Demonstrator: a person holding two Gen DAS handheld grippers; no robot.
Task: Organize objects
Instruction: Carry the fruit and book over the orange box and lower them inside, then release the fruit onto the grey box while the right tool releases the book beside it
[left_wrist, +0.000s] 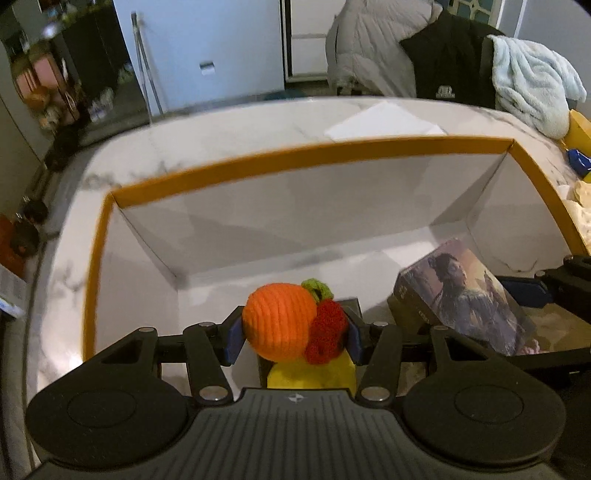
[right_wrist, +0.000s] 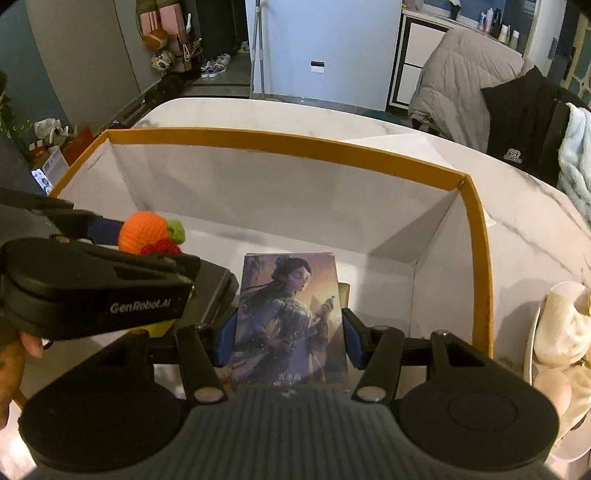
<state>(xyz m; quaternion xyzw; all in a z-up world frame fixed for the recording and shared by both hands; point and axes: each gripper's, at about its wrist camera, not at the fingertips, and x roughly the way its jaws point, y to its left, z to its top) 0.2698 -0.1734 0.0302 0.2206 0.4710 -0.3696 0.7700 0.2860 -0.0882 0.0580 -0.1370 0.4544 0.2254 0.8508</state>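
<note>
1. Crocheted orange toy (left_wrist: 277, 324) with a red knitted bit and a green leaf sits clamped between the blue pads (left_wrist: 233, 341) of the left tool (left_wrist: 293, 341), both pads pressing its sides.
2. Below that toy, close under the left tool's fingers, a yellow object (left_wrist: 314, 374) shows only in part; what it is cannot be told.
3. Ahead of the left tool opens the orange-rimmed box (left_wrist: 306, 154) with white inner walls, standing on the marble bench (left_wrist: 236, 129).
4. Illustrated box (right_wrist: 288, 314), its cover showing a painted figure, is gripped by the right tool (right_wrist: 290, 338), one blue pad on each long edge.
5. That illustrated box is inside the orange-rimmed box, near its closer side, lying tilted in the left wrist view, to the right of the left tool.
6. From the right wrist view the left tool is just to the left of the right tool, slightly ahead, with part of a hand (right_wrist: 14, 365) behind it.
7. Right of the right tool, outside the box wall, a white bowl (right_wrist: 535, 332) with pale lumpy contents rests on the bench.
8. Far beyond both tools, jackets and a pale blue fleece (left_wrist: 532, 85) hang past the bench's far edge.
</note>
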